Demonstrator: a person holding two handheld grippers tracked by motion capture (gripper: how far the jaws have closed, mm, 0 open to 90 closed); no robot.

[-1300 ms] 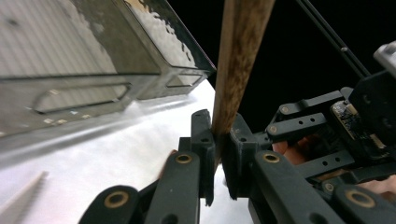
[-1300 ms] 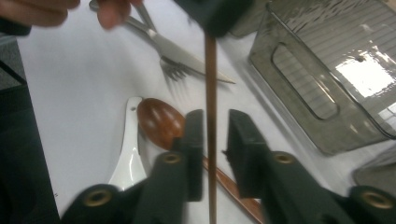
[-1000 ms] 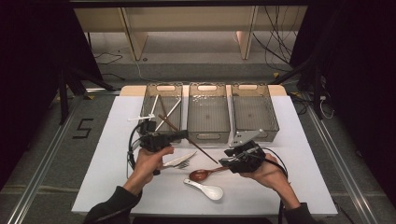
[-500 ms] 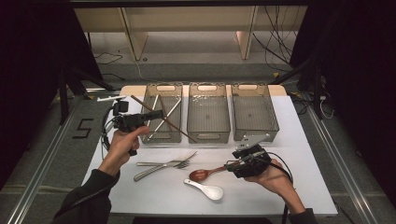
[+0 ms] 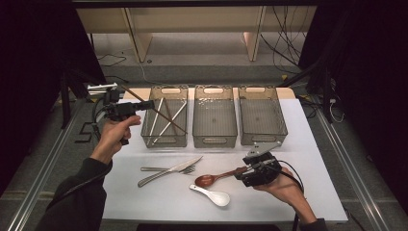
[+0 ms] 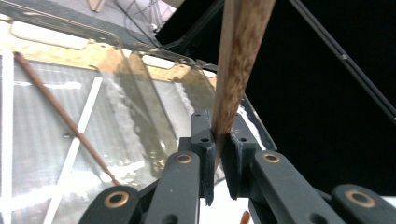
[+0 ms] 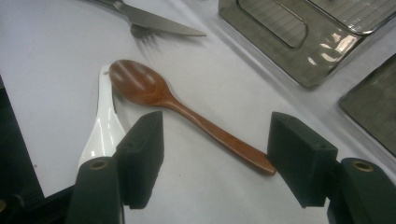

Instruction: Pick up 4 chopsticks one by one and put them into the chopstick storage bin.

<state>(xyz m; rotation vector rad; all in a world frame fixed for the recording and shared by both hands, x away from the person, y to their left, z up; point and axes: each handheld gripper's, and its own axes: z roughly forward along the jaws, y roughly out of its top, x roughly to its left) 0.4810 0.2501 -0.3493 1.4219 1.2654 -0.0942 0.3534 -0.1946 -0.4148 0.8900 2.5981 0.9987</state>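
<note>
Left gripper [image 5: 146,105] clamps a brown chopstick [image 6: 240,60] above the left bin [image 5: 164,140], apparently clear of it, while the right gripper [image 7: 215,154], jaws just opening wide, stands over the wooden spoon [image 7: 187,112] lying on the white table [image 5: 308,192] beside a white spoon [image 5: 211,195].

The long dark brown wooden chopstick [image 5: 155,109] sits pinched between the closed jaws of the left gripper [image 5: 144,105], crossing them on a slant: one end rises up and away from the jaws, the other reaches down over the leftmost clear plastic bin [image 5: 165,137]. The reddish-brown wooden spoon [image 7: 180,109] lies flat on the white table between the spread jaws of the right gripper [image 7: 215,156] (no pad presses it), bowl pointing away from them.
</note>
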